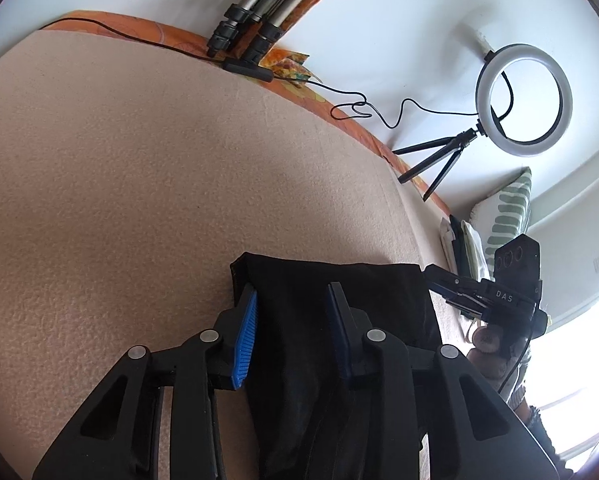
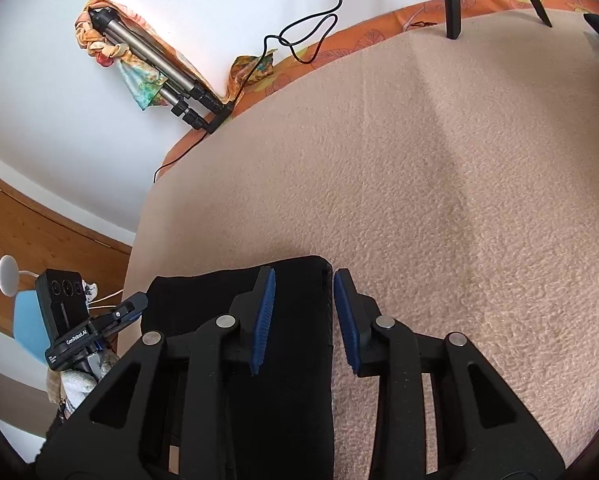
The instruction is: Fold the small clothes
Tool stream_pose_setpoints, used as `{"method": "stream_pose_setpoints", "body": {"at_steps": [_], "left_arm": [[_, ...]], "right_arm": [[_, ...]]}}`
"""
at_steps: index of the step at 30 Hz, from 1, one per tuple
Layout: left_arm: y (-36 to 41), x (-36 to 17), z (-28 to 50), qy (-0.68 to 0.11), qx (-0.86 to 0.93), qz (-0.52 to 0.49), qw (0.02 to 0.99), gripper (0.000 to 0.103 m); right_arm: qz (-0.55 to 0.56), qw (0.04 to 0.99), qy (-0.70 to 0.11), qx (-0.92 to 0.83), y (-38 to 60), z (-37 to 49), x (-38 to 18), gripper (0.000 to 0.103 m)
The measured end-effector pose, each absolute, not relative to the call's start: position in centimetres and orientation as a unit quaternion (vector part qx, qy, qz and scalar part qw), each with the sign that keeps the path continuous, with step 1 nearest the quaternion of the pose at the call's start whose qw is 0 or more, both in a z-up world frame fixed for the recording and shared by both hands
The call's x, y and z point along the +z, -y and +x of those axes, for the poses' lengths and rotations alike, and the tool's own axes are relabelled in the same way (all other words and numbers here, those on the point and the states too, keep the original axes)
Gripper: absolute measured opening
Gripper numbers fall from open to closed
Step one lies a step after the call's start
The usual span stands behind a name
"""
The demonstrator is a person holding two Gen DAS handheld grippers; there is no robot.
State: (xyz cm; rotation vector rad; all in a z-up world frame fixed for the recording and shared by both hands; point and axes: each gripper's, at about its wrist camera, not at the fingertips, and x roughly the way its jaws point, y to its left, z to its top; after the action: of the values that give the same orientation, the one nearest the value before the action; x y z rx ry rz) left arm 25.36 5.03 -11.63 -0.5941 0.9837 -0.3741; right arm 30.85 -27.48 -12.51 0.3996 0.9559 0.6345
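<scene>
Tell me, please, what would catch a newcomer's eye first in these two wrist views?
Probably the black garment, dark against the beige blanket, lying at the near edge with the left gripper over one end and the right gripper over the other, blue pads apart. Next, the white ring light on its small tripod by the wall.
</scene>
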Motion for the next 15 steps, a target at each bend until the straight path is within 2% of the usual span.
{"method": "stream_pose_setpoints", "body": {"at_steps": [1,4,6,7,11,15], "left_arm": [[-5.0,-11.7,25.5,-0.462,-0.176,-0.281,0.822,0.020],[-4.9,-11.6,25.8,-0.456,-0.176,-0.283,0.825,0.012],[-4.6,-11.5,25.9,-0.451,-0.178,-0.274,0.831,0.004],[-4.5,-11.3,25.8,-0.446,-0.174,-0.267,0.837,0.002],[-4.6,-10.9,25.8,-0.436,-0.151,-0.230,0.857,0.001],[-5.0,-12.0,26.0,-0.448,-0.136,-0.227,0.854,0.001]], "right_arm": [[0.192,0.819,-0.451,0.298,27.5,31.0,-12.6,0.030],[0.206,0.813,-0.453,0.302,27.5,31.5,-13.0,0.021],[0.207,0.814,-0.451,0.301,27.4,31.6,-13.2,0.007],[0.207,0.815,-0.448,0.302,27.3,31.5,-13.2,0.005],[0.182,0.841,-0.420,0.288,27.3,31.0,-12.1,0.003],[0.178,0.843,-0.429,0.271,27.4,31.4,-12.7,0.003]]}}
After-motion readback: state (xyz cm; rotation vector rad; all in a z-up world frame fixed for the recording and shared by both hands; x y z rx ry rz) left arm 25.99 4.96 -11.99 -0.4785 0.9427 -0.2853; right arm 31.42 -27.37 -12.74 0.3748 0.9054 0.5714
